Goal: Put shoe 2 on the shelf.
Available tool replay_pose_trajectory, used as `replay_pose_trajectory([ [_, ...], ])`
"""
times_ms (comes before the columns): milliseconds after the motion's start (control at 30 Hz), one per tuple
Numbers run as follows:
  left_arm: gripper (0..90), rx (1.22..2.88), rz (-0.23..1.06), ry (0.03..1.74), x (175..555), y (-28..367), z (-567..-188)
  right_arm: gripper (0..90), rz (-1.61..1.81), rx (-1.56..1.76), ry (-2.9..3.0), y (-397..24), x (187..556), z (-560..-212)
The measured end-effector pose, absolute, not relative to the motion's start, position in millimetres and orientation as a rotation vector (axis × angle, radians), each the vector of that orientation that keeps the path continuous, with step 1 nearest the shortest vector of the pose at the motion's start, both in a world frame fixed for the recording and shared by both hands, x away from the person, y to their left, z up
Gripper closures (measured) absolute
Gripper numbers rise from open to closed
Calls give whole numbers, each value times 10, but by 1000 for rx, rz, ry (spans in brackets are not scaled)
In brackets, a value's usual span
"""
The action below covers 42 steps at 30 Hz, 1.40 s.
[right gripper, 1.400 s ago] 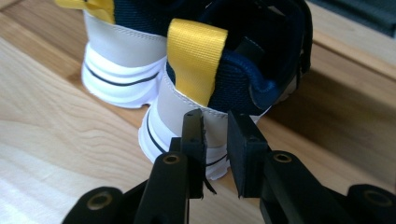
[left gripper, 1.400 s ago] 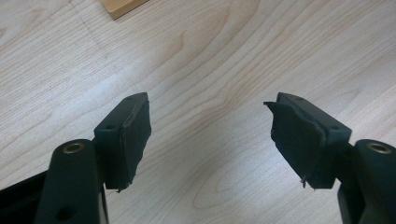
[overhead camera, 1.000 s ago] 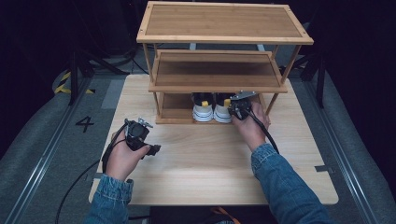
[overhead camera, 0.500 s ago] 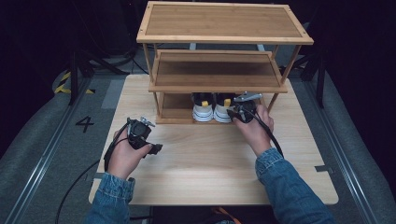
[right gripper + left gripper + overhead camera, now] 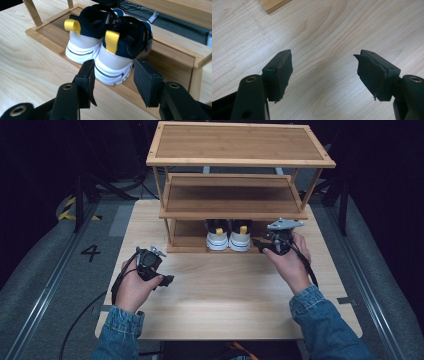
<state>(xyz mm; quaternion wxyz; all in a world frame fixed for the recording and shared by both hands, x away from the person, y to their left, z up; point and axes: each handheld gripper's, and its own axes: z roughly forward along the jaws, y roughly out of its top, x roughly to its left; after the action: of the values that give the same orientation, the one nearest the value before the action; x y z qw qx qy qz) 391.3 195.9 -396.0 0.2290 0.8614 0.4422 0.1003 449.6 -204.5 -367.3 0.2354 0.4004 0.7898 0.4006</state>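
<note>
A pair of shoes with white heels, navy uppers and yellow pull tabs stands on the bottom shelf of a bamboo rack (image 5: 187, 232), heels toward me. The left shoe (image 5: 217, 237) (image 5: 85, 42) and the right shoe (image 5: 240, 237) (image 5: 120, 57) touch side by side. My right gripper (image 5: 257, 245) (image 5: 114, 66) is open just behind the right shoe's heel, its jaws spread about as wide as the heel and holding nothing. Over bare tabletop at the front left, my left gripper (image 5: 167, 280) (image 5: 324, 56) is wide open and empty.
The rack has a middle shelf (image 5: 230, 197) and a top shelf (image 5: 240, 142), both bare, with thin wooden posts (image 5: 310, 187) at its corners. The light wooden table (image 5: 225, 305) spreads out in front of it. Dark floor and a rail lie to the left.
My right gripper has shifted a little to the right and toward me, away from the shoes. The left gripper has hardly moved.
</note>
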Motion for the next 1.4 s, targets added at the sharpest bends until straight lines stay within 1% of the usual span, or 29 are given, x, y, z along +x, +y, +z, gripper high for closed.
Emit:
replay_pose_trajectory([
  [400, 282, 2377, 254, 1214, 3892, 2010, -3997, 489, 1095, 1158, 2189, -2438, 4292, -3649],
  [667, 258, 2395, 239, 1180, 3925, 2136, -4055, 445, 1067, 1181, 2219, -2827, 4235, -3720],
  [733, 255, 2400, 237, 1185, 3936, 2167, -4064, 423, 1066, 1176, 2245, -2959, 4213, -3751],
  [833, 251, 2416, 241, 1179, 3968, 2213, -4074, 421, 1076, 1195, 2242, -3140, 4183, -3803],
  [967, 239, 2421, 192, 1193, 4003, 2268, -4115, 413, 1049, 1192, 2280, -3370, 4178, -3899],
  [1033, 211, 2426, 170, 1190, 4031, 2304, -4144, 387, 1020, 1188, 2297, -3452, 4188, -3939],
  [1200, 213, 2419, 158, 1212, 4080, 2378, -4204, 378, 1017, 1157, 2379, -3618, 4196, -4109],
  [1333, 213, 2420, 134, 1223, 4099, 2409, -4249, 318, 953, 1096, 2439, -3704, 4211, -4285],
  [1400, 211, 2418, 124, 1225, 4110, 2426, -4275, 261, 979, 1085, 2424, -3756, 4226, -4382],
])
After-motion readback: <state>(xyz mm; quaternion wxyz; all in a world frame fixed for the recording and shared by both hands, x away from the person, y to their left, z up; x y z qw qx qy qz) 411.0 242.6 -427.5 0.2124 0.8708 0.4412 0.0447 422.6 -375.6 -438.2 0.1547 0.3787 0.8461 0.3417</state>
